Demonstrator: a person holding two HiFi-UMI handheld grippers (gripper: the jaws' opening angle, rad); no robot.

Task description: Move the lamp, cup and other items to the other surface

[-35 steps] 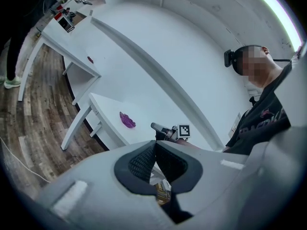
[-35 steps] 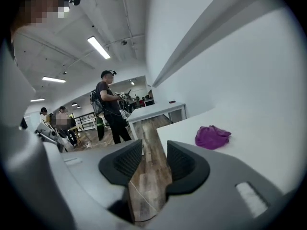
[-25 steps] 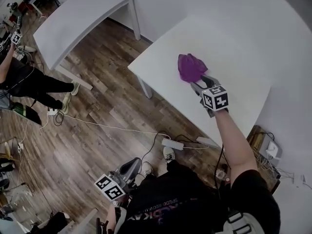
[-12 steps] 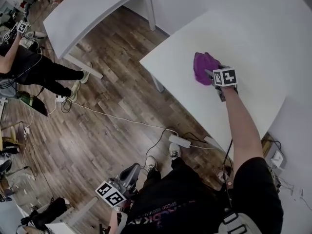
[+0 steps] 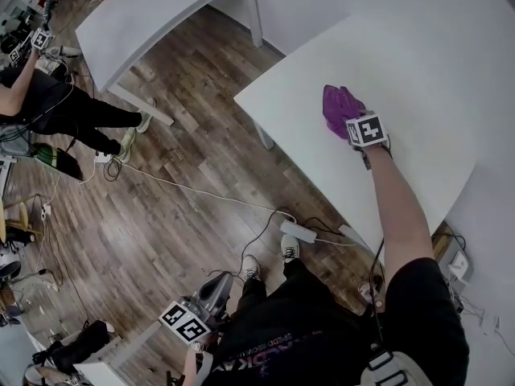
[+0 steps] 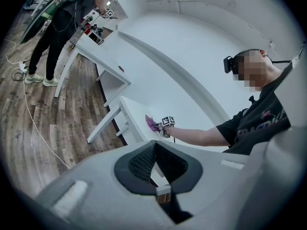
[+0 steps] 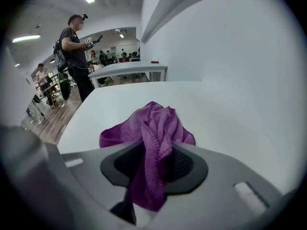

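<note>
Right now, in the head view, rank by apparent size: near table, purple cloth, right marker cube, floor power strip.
1. Table.
2. Cloth, which the right gripper jaws have just been closing on.
3. Marker cube and power strip look alike; the strip lies farther off, so unranked.

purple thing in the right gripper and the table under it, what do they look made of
The purple cloth looks like soft fabric, perhaps microfibre: fuzzy matte nap, limp folds, a stitched edge. The table has a smooth, matte white top with no grain showing, so likely laminate or painted board; the look leaves that open.
</note>
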